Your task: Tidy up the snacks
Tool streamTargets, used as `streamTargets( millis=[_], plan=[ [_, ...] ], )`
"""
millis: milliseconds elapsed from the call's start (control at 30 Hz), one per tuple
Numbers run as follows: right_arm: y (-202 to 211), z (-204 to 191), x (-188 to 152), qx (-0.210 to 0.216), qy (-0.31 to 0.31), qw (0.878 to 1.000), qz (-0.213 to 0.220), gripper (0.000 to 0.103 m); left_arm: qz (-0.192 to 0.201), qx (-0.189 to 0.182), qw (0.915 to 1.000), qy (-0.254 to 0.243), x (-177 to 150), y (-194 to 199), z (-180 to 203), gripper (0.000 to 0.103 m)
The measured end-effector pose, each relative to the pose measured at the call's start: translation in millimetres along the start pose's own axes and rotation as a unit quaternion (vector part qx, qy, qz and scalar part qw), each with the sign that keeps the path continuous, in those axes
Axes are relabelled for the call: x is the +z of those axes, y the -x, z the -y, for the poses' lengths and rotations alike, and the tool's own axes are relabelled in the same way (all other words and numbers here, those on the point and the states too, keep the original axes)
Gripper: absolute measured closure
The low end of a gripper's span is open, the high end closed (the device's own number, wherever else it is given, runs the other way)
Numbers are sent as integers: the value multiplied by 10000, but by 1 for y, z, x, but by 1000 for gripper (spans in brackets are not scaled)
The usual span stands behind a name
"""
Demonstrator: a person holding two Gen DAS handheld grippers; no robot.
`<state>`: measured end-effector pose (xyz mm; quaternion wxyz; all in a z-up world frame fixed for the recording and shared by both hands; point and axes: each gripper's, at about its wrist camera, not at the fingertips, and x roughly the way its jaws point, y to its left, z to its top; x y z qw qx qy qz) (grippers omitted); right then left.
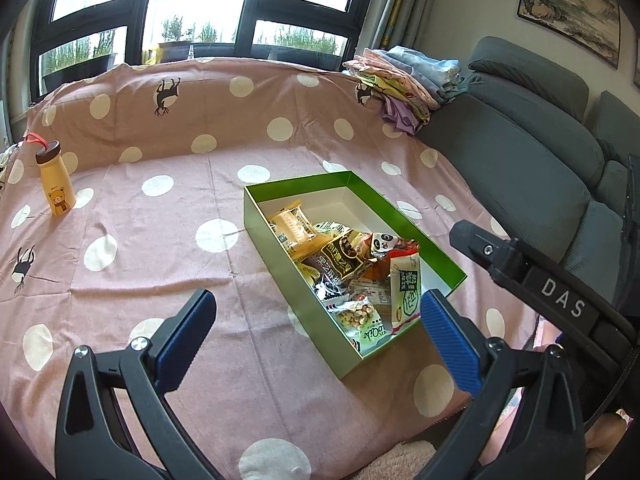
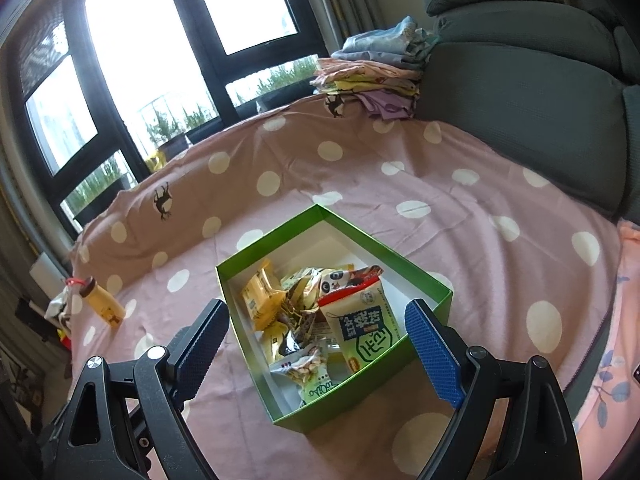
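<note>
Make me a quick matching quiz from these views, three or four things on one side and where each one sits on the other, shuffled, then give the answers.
Things:
1. bottle
2. snacks
3. folded clothes
4. left gripper

Places:
A. inside the green box
B. stacked at the cloth's far end, by the sofa
C. upright on the cloth, far left
D. open, above the box's near end

Pairs: 1-C, 2-A, 3-B, 4-D

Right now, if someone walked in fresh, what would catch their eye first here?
The green box in the middle of the pink spotted cloth, heaped with snack packets. A yellow bear bottle stands alone at the far left of the cloth, and a stack of folded clothes sits at the back against the grey sofa. The left gripper and right gripper are open, holding nothing.
</note>
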<state>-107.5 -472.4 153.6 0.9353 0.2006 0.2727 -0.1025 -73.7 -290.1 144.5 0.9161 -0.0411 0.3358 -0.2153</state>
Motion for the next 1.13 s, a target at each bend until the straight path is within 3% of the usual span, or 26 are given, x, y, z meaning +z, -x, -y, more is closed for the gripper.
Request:
streamTargets(
  millis=[400, 1133],
  plan=[
    [-1, 7, -2, -77, 29, 10000, -13, 13, -62, -235, 9997, 27, -1, 1, 0, 1],
    [-2, 10, 1, -231, 139, 9996, -18, 13, -77, -270, 9996, -31, -2, 4, 4, 1]
  ],
)
